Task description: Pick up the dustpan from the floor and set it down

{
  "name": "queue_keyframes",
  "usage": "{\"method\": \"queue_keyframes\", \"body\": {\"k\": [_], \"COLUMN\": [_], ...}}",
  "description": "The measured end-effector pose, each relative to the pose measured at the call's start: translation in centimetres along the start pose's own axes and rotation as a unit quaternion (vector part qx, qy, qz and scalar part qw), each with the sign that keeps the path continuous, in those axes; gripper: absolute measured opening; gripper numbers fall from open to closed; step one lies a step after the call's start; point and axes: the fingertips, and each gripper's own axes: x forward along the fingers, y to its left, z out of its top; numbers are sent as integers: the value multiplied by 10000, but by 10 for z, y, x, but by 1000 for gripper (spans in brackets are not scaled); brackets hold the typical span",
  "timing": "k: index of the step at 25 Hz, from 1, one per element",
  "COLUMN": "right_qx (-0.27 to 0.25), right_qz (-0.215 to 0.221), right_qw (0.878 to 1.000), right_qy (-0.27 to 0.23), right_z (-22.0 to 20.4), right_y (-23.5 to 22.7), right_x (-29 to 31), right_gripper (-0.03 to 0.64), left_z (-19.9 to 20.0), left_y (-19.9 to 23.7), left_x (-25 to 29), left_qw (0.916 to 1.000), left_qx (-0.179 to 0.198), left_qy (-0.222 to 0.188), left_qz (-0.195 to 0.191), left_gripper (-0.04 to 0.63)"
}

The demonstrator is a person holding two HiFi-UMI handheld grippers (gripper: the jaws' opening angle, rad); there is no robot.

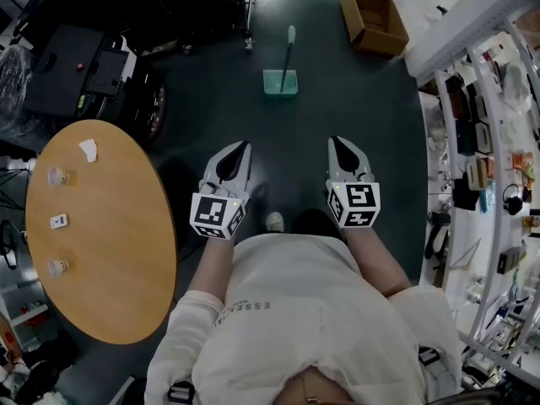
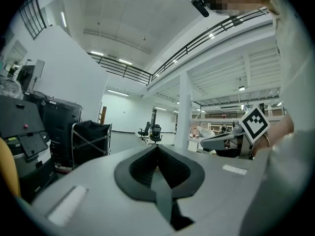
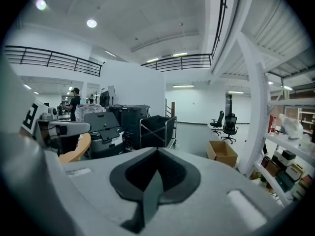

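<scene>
While the dustpan (image 1: 280, 83) waits untouched on the dark floor (image 1: 354, 99), the person carries both tools low in front of the torso, side by side and apart. This reads as a ready pose before the approach rather than a grasp. The left gripper (image 1: 243, 147) has its jaws pressed together with nothing between them; its own view shows the dark pads meeting along one seam. The right gripper (image 1: 335, 140) is likewise pressed together and empty. Keeping both closed seems sensible for walking, though the jaws will have to spread before either can take the handle.

From the person, the dustpan lies at 12 o'clock, well apart from both tools and roughly on the line between them. It sits at about 1 o'clock from the left gripper and 11 o'clock from the right gripper. Its green pan rests on the floor with the long handle pointing away at 12 o'clock; whether that handle stands upright or leans cannot be told from above. Neither gripper view shows it, since both look across the room over it.

A cardboard box (image 1: 374, 19) sits beyond it at 1 o'clock, a round wooden table (image 1: 110, 226) stands at 9 o'clock, and a shelving rack (image 1: 481, 142) runs along at 3 o'clock. The path to the dustpan looks unobstructed.
</scene>
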Motion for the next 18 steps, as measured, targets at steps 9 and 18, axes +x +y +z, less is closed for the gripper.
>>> {"method": "queue_keyframes", "body": {"k": [9,18], "right_qx": [18,152], "right_qz": [-77,177], "right_qw": [9998,9991], "right_qy": [161,340], "right_z": [-7,16], "right_y": [-14,-36], "right_x": [32,147], "right_gripper": [-8,-8], "left_z": [-12,-15], "left_y": [18,88], "left_x": [24,104], "left_qw": [9999,9990], "left_qx": [-122,-271], "left_qy": [63,274], "left_qz": [-10,227], "left_gripper": [17,17]}}
